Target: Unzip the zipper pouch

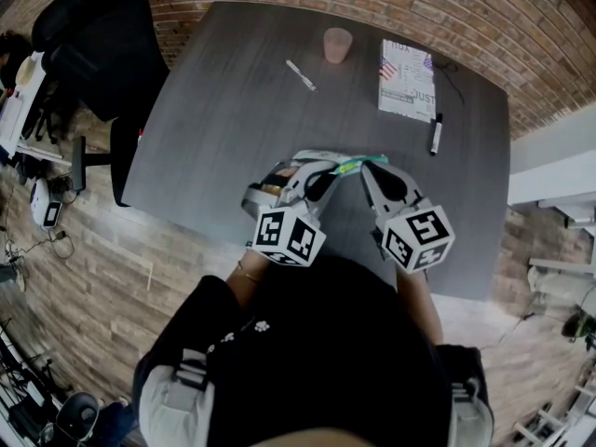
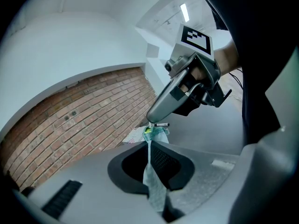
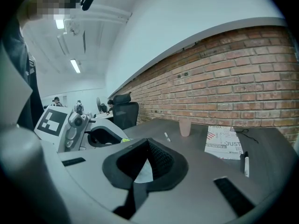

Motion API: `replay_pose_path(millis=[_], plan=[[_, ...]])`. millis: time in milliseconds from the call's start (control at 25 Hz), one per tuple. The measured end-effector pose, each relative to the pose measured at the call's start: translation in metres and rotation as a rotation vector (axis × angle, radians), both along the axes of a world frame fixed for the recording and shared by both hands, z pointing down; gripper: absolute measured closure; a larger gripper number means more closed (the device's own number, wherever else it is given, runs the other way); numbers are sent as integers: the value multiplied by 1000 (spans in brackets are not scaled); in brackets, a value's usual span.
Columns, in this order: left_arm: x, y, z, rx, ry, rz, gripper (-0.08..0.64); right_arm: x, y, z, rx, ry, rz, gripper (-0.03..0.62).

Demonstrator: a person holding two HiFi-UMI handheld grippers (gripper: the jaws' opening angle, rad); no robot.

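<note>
Teal fabric of the zipper pouch (image 1: pixel 346 163) is held over the near part of the grey desk (image 1: pixel 233 110), between both tools. At one end the left hand-held gripper (image 1: pixel 324 173) is clamped on it, and the right hand-held gripper (image 1: pixel 366 171) pinches the other end.

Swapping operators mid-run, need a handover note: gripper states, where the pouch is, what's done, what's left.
Left gripper: shut on the zipper pouch, pinching its pale fabric.
Right gripper: shut on the pouch's other end. I cannot tell whether it has the zip pull.
Pouch: held between both grippers at the near edge of the table, apparently lifted off it.
Done: pouch gripped from both sides.
Left: draw the zip open. How far it is open cannot be made out, so check that first.
</note>
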State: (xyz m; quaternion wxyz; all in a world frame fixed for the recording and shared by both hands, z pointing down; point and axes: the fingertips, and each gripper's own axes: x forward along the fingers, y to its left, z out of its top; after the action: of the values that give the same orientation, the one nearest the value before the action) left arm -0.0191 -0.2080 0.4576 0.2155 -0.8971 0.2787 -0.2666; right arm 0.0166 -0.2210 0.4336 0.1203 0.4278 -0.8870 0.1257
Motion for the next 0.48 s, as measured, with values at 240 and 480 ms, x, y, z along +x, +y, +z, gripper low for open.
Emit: replay_pose_path(millis=[240,480], plan=[[-1,2,1,-14,9,6,551,5,0,2,-4,1,9,591],[1,2,-4,-20,24,6,551,15,-2,0,-8,-2,25,591]])
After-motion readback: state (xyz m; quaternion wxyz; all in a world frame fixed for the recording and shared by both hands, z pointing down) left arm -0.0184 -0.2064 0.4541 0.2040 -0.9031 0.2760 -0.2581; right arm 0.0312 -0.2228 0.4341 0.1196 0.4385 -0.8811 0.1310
